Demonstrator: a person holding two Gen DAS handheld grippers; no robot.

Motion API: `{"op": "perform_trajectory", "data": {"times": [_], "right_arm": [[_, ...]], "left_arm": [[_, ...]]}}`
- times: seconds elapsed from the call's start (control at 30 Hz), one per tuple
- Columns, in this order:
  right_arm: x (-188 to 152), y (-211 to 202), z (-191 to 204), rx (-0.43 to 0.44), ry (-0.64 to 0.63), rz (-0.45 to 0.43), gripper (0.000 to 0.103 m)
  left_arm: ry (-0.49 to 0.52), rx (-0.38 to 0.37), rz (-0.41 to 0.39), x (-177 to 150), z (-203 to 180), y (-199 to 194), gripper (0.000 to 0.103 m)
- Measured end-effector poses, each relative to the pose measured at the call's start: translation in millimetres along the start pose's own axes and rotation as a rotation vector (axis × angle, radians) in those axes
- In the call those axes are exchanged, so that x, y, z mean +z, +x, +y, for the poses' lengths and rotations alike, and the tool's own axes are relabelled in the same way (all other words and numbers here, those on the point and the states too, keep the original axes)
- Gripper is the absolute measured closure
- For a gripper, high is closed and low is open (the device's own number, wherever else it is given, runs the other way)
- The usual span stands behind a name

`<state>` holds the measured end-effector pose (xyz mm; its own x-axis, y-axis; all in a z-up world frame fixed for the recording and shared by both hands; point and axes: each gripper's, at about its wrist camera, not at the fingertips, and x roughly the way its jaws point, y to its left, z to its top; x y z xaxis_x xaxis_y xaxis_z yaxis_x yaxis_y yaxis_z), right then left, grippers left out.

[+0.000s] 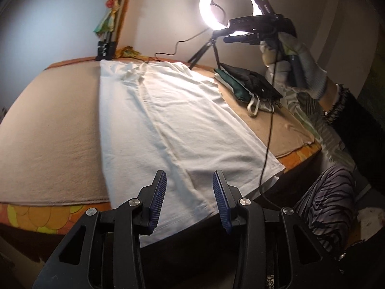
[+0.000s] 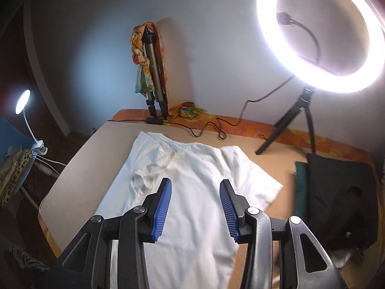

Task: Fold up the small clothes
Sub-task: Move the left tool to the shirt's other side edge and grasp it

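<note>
A white T-shirt [image 1: 168, 125] lies flat on the tan table cover [image 1: 53, 130], collar at the far end, with its left side folded inward. My left gripper [image 1: 190, 180] is open and empty, hovering over the shirt's near hem. My right gripper [image 2: 195, 187] is open and empty, raised above the shirt's chest [image 2: 192, 168]. In the left wrist view the right gripper [image 1: 240, 33] is held high at the far right in a gloved hand [image 1: 296, 67].
A stack of dark folded clothes [image 1: 250, 84] lies at the far right [image 2: 336, 192]. A lit ring light on a small tripod [image 2: 317, 31] stands at the back, its cable [image 2: 216, 130] trailing over the table. A folded tripod [image 2: 154, 72] leans on the wall. A desk lamp [image 2: 22, 102] stands left.
</note>
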<state>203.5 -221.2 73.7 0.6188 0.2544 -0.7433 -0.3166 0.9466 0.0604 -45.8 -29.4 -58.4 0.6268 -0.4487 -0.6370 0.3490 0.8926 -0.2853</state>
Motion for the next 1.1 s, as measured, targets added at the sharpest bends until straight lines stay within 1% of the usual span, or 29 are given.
{"op": "perform_trajectory", "data": {"times": [0.27,0.37,0.47,0.53,0.67,0.7,0.73,0.77,0.87,1.0,1.1], "right_arm": [[-36.3,-44.6,-52.6,-0.028,0.048,-0.032,0.054],[-43.5,-57.8,-74.7,-0.007,0.085,-0.036,0.053],[-48.8,-74.6,-95.6,0.013,0.103,-0.043,0.049],[-52.5,-89.4,-108.8,0.009,0.101,-0.051,0.045],[-53.3,-110.8,-135.2,-0.039,0.099,-0.061,0.045],[-53.2,-112.3,-140.6,-0.043,0.103,-0.057,0.045],[-53.5,-113.0,-146.9,-0.045,0.110,-0.054,0.045],[-54.4,-112.6,-151.0,-0.045,0.115,-0.052,0.045],[-56.5,-104.3,-160.4,-0.028,0.131,-0.042,0.045],[-53.2,-82.0,-161.2,0.021,0.138,-0.025,0.045],[-47.8,-60.5,-156.8,0.060,0.128,-0.011,0.045]], "left_arm": [[0.112,-0.044,-0.006,10.0,-58.7,31.1,0.065],[0.168,-0.075,0.013,12.2,-83.7,50.3,0.065],[0.223,-0.108,0.040,12.9,-110.8,69.5,0.065],[0.261,-0.120,0.054,13.3,-126.2,80.5,0.065],[0.356,-0.130,0.094,11.5,-156.8,105.9,0.065],[0.375,-0.128,0.105,10.1,-161.9,110.4,0.064],[0.396,-0.127,0.123,8.1,-168.2,117.0,0.059],[0.412,-0.127,0.140,5.7,-173.6,123.4,0.058],[0.434,-0.129,0.176,1.0,-183.8,135.6,0.058],[0.442,-0.077,0.200,-3.2,-186.1,146.7,0.058],[0.429,-0.079,0.190,-3.4,-184.1,146.6,0.061]]}}
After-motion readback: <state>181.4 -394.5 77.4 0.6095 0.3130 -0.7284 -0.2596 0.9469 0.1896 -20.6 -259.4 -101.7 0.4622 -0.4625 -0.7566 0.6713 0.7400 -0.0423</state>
